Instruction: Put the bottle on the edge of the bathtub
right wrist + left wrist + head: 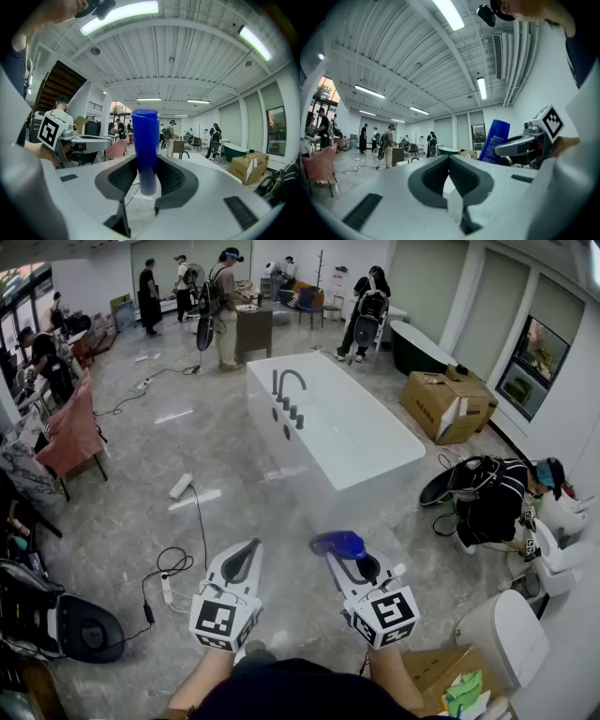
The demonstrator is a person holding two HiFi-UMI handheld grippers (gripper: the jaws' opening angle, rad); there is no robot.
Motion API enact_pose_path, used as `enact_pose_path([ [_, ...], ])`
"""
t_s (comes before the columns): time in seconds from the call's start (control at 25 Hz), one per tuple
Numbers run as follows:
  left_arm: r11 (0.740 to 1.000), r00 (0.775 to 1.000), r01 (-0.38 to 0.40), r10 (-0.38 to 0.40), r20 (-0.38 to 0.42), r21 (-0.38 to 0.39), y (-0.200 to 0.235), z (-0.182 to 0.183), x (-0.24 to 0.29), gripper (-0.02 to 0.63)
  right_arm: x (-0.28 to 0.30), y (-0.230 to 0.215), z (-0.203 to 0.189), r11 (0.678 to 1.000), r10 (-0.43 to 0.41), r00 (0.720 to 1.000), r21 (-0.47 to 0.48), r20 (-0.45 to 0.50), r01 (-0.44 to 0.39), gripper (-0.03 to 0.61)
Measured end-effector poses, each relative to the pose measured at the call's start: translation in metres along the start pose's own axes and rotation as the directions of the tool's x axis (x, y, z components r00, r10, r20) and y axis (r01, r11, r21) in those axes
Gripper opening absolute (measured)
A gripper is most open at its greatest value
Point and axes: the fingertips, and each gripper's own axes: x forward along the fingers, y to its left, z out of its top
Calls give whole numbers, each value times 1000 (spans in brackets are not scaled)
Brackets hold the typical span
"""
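A blue bottle (145, 150) stands up between the pads of my right gripper (146, 180), which is shut on it. From the head view the bottle (338, 544) sticks out ahead of the right gripper (351, 563), low and right of centre. The left gripper view catches it as a blue bottle (493, 140) with a label at the right. My left gripper (242, 561) is beside the right one, its jaws shut with nothing between them, as the left gripper (450, 176) shows in its own view. The white bathtub (370, 451) with a dark tap (286, 390) lies a good way ahead on the floor.
Cables and a power strip (181, 486) lie on the grey floor to the left. Cardboard boxes (448, 404) sit right of the tub. A person (497, 498) crouches at the right near white toilets (506, 634). A pink-draped chair (70, 432) stands at the left. Several people stand at the back.
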Motion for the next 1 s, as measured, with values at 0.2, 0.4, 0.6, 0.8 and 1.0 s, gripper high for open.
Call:
enact_pose_path([
  [0.2,998,998,-60,60,-11,-6,-31,-4,-6,2,-29,-5,-19,1000,12,1000,0,-10,-12,146],
  [0.4,999,999,-40,40,-14,28,-56,0,-4,2,-46,-15,-32,999,15,1000,32,-8,-14,147],
  [0.6,998,999,-35,36,-20,53,-59,1,6,2,-37,-31,-45,1000,-18,1000,21,-3,18,146],
  [0.8,997,997,-68,69,-26,39,-37,-5,24,2,-9,-55,-48,999,-40,999,29,3,40,144],
  [1.0,996,996,-85,86,-6,25,1,1,49,2,39,-68,-32,999,-32,999,22,30,31,144],
])
